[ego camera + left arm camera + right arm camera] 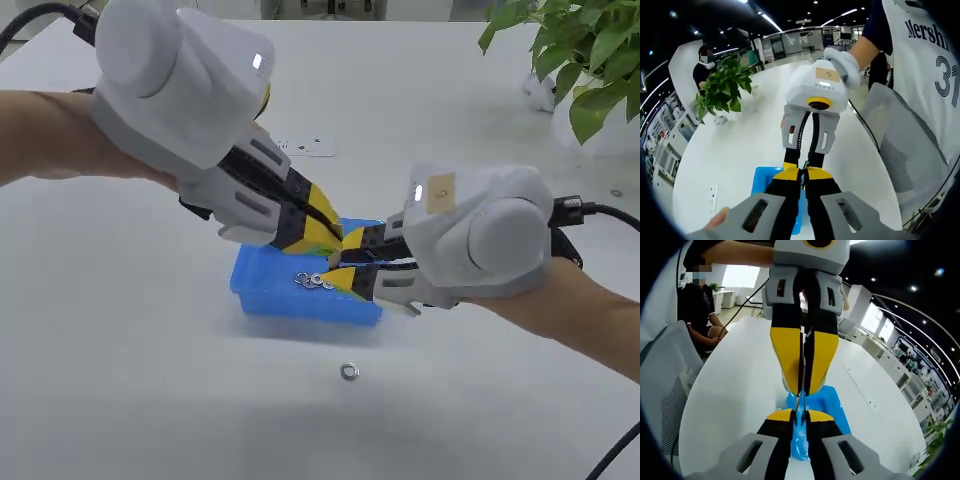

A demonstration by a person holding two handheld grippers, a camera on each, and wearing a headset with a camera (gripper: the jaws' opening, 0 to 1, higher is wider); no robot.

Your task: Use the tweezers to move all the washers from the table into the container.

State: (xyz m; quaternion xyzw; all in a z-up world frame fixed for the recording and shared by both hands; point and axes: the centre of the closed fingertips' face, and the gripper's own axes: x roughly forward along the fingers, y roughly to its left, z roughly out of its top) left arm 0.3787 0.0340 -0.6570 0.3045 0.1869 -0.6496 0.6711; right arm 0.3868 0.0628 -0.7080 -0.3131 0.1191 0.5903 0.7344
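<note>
Table (120, 400) white, blue container (260, 292) centre, plant (590, 50) beyond.

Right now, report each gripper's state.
Left gripper: shut on the tweezers.
Right gripper: shut on the same tweezers.

Leafy plant (585, 50), perhaps a card (305, 147)

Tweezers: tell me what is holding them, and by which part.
Both claws grip the tweezers: the left claw on one end, the right claw on the other. Which end is which cannot be told.
</note>
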